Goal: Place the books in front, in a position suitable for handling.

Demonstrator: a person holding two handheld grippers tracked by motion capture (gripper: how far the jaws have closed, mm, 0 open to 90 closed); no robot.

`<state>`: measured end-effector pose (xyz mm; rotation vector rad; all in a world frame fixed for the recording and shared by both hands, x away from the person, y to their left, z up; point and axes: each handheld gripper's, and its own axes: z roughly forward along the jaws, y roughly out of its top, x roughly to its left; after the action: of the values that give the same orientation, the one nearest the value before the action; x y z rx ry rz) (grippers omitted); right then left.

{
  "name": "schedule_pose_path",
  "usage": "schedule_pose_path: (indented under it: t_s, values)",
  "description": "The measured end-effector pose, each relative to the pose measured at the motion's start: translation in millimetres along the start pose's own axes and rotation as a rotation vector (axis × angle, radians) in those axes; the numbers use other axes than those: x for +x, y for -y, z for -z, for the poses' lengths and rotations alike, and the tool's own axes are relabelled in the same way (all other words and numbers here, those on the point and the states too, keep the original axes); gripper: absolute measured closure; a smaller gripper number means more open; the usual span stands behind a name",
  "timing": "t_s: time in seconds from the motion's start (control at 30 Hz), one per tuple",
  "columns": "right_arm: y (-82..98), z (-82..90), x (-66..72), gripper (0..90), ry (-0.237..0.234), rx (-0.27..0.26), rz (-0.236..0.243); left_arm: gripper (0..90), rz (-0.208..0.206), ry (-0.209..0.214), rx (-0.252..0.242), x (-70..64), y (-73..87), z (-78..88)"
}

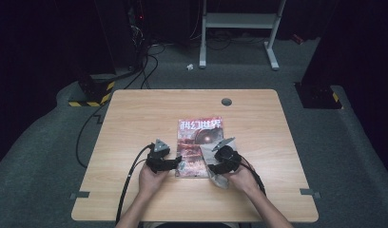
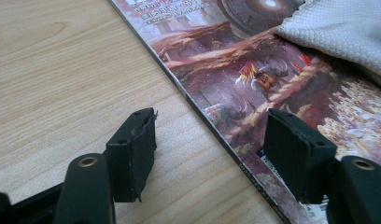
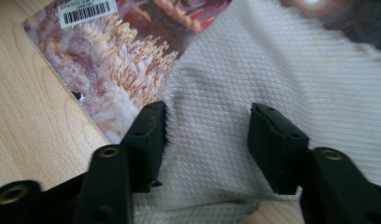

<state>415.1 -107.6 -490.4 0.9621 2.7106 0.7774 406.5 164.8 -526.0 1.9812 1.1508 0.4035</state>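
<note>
Cloth (image 3: 272, 79): grey, lying over the magazine (image 1: 199, 142) corner and under the right gripper (image 3: 205, 140); jaws spread apart above the weave, nothing pinched between them. Barcode (image 3: 88, 10) legible up and left of the left-hand jaw in the right gripper view. Left gripper (image 2: 209, 149): jaws wide, straddling the magazine edge, one over bare table (image 2: 62, 70), one over the cover. Cloth corner (image 2: 338, 28) beyond the far jaw. High view: both hands at the magazine's near end.

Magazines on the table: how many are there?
1. The magazine lies on the wooden table between both hands, with a grey cloth overlapping its right side. Anything beneath the cloth is hidden.
</note>
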Motion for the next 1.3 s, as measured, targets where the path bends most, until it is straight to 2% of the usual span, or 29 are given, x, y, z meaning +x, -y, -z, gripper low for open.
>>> schedule_pose_path:
  t_s: [0.1,0.2,0.33,0.5,0.7,0.83,0.97,1.03,1.13,1.3]
  values:
    - [-0.2,0.3,4.5,68.4,-0.015,-0.004,0.019,34.3,-0.001,0.000,0.000,0.0,0.0,0.0]
    - [-1.8,-0.1,12.5,76.8,-0.020,0.007,0.033,34.3,0.000,0.000,0.000,0.0,-0.1,-0.1]
    - [-6.4,-4.9,21.8,78.4,-0.062,-0.003,0.038,34.3,0.000,0.000,0.000,0.0,-0.2,-0.2]
    - [-22.3,-17.6,41.7,79.1,-0.117,-0.019,0.087,34.2,0.002,0.000,0.000,-0.1,-0.3,-0.4]
    - [-42.9,-32.6,68.8,79.5,-0.144,-0.026,0.128,34.2,0.001,0.000,-0.001,-0.1,-0.3,-0.5]
    - [-49.0,-36.4,77.2,79.5,-0.146,-0.023,0.140,34.1,0.000,-0.002,0.000,-0.3,-0.4,-0.6]
    - [-41.4,-33.7,69.7,79.2,-0.176,-0.041,0.119,34.3,0.004,0.002,0.000,-0.2,-0.4,-0.6]
    - [-34.3,-30.0,64.3,79.1,-0.176,-0.050,0.118,34.3,0.000,0.001,0.000,-0.2,-0.4,-0.7]
    - [-19.2,-21.1,53.0,78.9,-0.156,-0.064,0.103,34.2,-0.001,0.003,0.001,-0.1,-0.4,-0.6]
    - [9.1,-0.4,25.8,79.0,-0.097,-0.048,0.036,34.0,-0.005,0.003,0.002,-0.4,-0.5,-0.7]
